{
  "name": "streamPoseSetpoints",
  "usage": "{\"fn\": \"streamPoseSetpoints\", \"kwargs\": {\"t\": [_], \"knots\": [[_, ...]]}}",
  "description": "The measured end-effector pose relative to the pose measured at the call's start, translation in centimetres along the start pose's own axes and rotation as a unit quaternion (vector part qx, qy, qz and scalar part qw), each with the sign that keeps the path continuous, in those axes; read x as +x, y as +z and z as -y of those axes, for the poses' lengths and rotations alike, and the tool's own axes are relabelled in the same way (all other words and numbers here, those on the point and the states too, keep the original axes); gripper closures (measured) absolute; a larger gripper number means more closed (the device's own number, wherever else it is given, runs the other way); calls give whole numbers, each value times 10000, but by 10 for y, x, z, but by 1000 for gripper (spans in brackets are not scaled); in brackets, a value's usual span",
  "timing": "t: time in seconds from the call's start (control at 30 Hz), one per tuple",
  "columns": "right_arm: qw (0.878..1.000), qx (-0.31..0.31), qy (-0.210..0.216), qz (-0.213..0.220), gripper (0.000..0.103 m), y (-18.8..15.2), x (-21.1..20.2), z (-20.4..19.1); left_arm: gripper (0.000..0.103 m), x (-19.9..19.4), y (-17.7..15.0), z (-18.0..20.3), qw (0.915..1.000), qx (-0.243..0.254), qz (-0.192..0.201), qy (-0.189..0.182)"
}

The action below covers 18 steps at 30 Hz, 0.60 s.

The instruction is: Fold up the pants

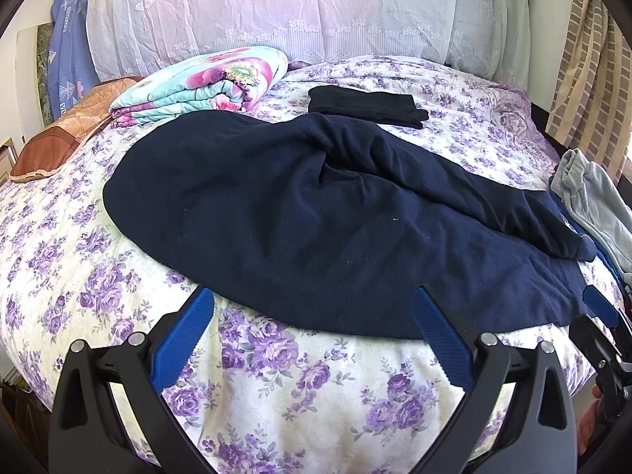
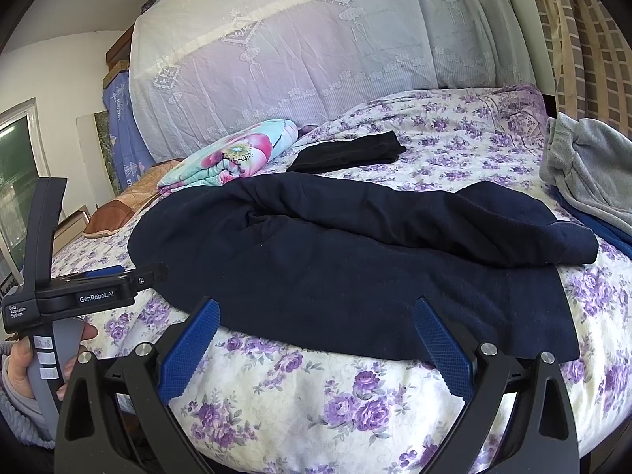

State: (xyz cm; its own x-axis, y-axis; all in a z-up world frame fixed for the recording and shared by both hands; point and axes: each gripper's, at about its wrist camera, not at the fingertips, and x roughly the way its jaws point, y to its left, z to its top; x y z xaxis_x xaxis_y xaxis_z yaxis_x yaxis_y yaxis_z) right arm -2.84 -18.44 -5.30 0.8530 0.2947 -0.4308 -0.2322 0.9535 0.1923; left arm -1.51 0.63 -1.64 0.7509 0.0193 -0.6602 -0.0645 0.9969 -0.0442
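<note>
At near bed edge, left gripper [image 1: 312, 308] hovering wide open, empty; right gripper [image 2: 316, 316] likewise wide, empty. Navy pants [image 1: 296, 229] lying crumpled across floral bedspread [image 1: 276, 395], one leg bunching over other. Advising: be gripping near hem corners with both tools, pinching single layer, smoothing legs flat before folding.

Navy pants [image 1: 316, 217] lie rumpled, one leg folded over.

The pants [image 1: 300, 213] are matt, soft knit cloth, perhaps fleece. The bedspread [image 1: 300, 387] is smooth printed cotton. Gripper pads [image 2: 189, 351] are textured blue rubber.
</note>
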Motion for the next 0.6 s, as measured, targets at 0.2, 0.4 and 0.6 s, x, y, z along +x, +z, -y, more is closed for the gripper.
{"fn": "streamPoseSetpoints", "kwargs": {"t": [0.2,0.4,0.6], "knots": [[9995,251,114,-162,4,-1,5,16,5,14,3,-22,9992,-167,-244,-274],[9900,1236,451,-505,4,-14,2,69,5,50,16,-107,9865,-1330,-738,-603],[9553,2776,827,-588,4,-38,-19,140,5,68,25,-177,9608,-2451,-654,-1115]]}}
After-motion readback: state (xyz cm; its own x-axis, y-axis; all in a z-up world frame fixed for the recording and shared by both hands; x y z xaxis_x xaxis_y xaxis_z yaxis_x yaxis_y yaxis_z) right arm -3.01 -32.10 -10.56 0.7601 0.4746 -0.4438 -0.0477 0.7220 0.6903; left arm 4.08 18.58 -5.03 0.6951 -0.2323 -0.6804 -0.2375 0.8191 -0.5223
